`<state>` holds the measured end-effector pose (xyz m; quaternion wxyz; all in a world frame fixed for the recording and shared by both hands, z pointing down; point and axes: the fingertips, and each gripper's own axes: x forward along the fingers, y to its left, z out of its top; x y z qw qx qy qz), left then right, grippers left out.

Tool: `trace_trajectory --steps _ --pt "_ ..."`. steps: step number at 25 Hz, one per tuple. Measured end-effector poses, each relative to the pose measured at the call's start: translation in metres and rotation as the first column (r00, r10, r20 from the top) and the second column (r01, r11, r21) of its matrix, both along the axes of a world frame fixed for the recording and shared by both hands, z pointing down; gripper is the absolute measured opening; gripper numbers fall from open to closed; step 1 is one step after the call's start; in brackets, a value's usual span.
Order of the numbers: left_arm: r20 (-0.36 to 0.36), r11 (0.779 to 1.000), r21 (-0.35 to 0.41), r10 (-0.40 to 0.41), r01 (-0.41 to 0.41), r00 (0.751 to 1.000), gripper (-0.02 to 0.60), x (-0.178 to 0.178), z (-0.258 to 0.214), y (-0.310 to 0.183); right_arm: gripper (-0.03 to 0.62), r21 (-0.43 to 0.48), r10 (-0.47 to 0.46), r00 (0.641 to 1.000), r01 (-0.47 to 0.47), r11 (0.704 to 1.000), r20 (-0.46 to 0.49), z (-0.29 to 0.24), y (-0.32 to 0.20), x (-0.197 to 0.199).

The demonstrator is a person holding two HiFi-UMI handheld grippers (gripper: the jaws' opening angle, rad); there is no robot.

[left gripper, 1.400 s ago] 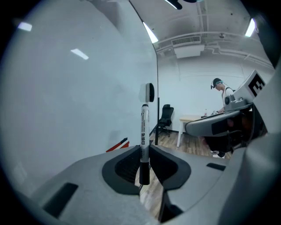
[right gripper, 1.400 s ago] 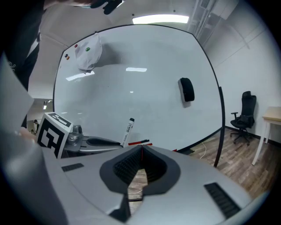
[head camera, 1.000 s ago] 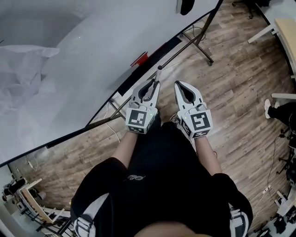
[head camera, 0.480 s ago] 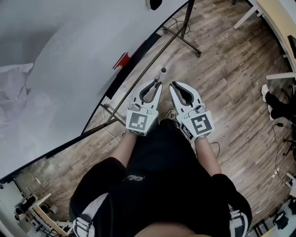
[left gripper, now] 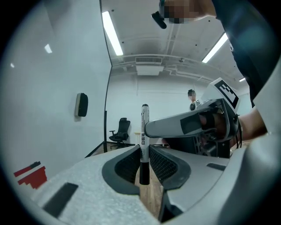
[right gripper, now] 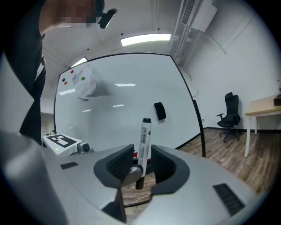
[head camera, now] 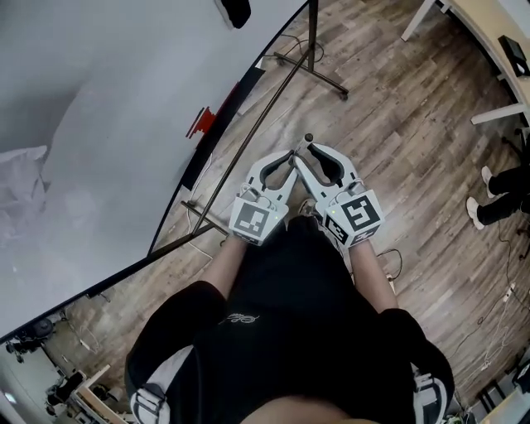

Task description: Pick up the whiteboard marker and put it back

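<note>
Head view: your left gripper [head camera: 290, 159] and right gripper [head camera: 313, 151] meet tip to tip in front of you, over the wood floor [head camera: 397, 124] and near the lower edge of the whiteboard [head camera: 99, 99]. The marker [head camera: 308, 139] shows only as a dark cap poking up where the tips meet. A black eraser [head camera: 236, 10] sits on the board, and a red patch [head camera: 201, 122] lies at its bottom edge.

Left gripper view: your left jaws are clamped on the marker [left gripper: 144, 132], which stands upright with the pads pressing its lower barrel. The black end hangs below the pads and the cap points up. Black print runs along the white barrel, too small to read. One jaw of the right gripper [left gripper: 153, 128] reaches in just beside the barrel. A chair [left gripper: 119, 131] stands far back.

Right gripper view: your right jaws have just been opening and now stand apart. The marker [right gripper: 144, 145] is upright between them, and neither pad presses on it. The print on the barrel is again unreadable. The eraser [right gripper: 160, 110] is on the board behind, and a desk [right gripper: 263, 107] stands at the right.
</note>
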<state>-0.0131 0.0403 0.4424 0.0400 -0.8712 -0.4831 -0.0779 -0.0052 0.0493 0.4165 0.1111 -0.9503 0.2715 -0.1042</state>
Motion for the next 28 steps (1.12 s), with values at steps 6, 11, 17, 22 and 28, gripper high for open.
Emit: trace_trajectory --steps 6,11,17,22,28 --pt "0.008 1.000 0.004 0.022 -0.022 1.000 0.066 -0.007 -0.001 0.026 0.063 -0.012 0.010 1.000 -0.010 1.000 -0.001 0.004 0.021 -0.002" --pt "0.018 0.999 0.027 0.022 -0.022 1.000 0.066 -0.010 0.005 0.040 0.061 -0.033 0.012 1.000 -0.012 0.999 -0.001 0.007 0.034 -0.005" --pt "0.048 0.997 0.072 0.025 -0.029 0.999 0.066 -0.007 0.018 0.058 0.060 -0.053 0.038 0.999 -0.038 0.998 0.008 0.016 0.056 -0.002" --pt "0.076 0.993 0.118 -0.007 -0.002 0.997 0.066 0.019 0.037 0.058 0.058 -0.106 0.150 0.988 -0.147 0.983 0.021 0.029 0.081 0.018" --pt "0.122 0.993 0.100 -0.079 0.067 0.989 0.055 0.069 0.046 0.063 0.058 -0.143 0.179 0.983 -0.173 0.974 0.030 0.031 0.101 0.039"
